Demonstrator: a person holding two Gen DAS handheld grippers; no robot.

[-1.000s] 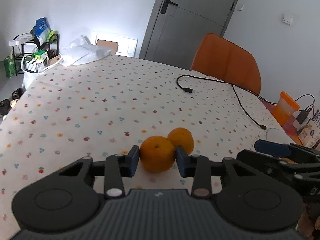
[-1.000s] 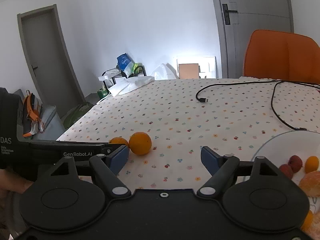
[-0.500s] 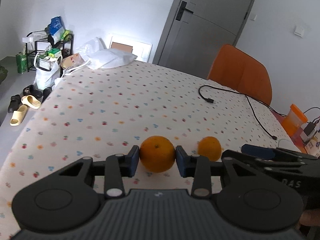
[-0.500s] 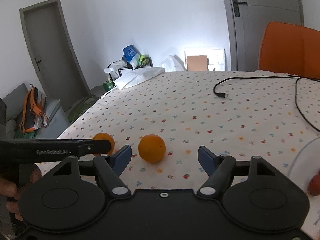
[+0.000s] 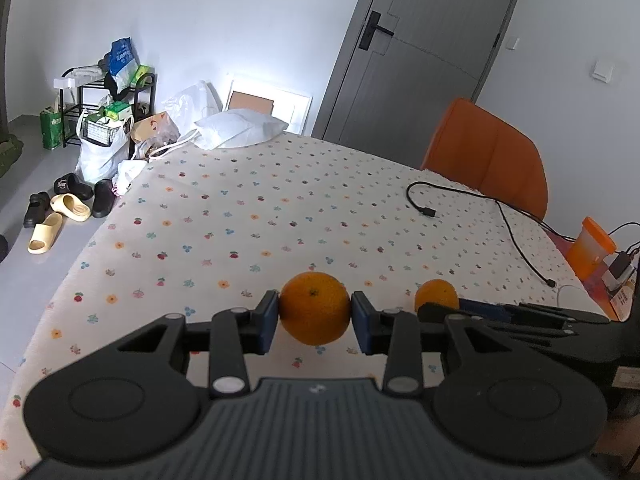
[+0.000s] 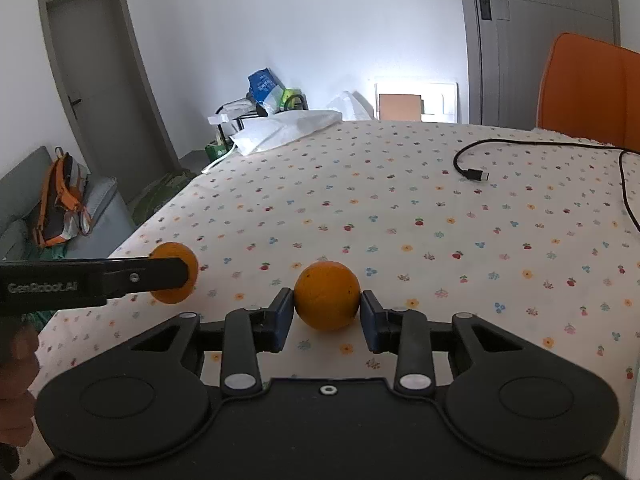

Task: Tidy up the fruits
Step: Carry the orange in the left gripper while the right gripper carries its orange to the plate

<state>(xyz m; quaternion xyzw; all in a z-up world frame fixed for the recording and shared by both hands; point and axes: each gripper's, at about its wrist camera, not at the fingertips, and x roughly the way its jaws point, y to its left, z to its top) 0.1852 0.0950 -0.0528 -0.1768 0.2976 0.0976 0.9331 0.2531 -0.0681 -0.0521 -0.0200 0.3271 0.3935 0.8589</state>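
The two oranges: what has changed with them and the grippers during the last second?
The right gripper moved up to the second orange on the tablecloth; its wide-open jaws are closing around it, pads about touching. The left gripper carried its orange away from the second one, so they sit apart. The left grip stayed shut; the black cable is unmoved.

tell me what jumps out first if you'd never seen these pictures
Two oranges, one in each gripper: the left gripper is clamped on one orange above the flower-print tablecloth. The right gripper's jaws are closing around the second orange. An orange chair stands at the table's far side.
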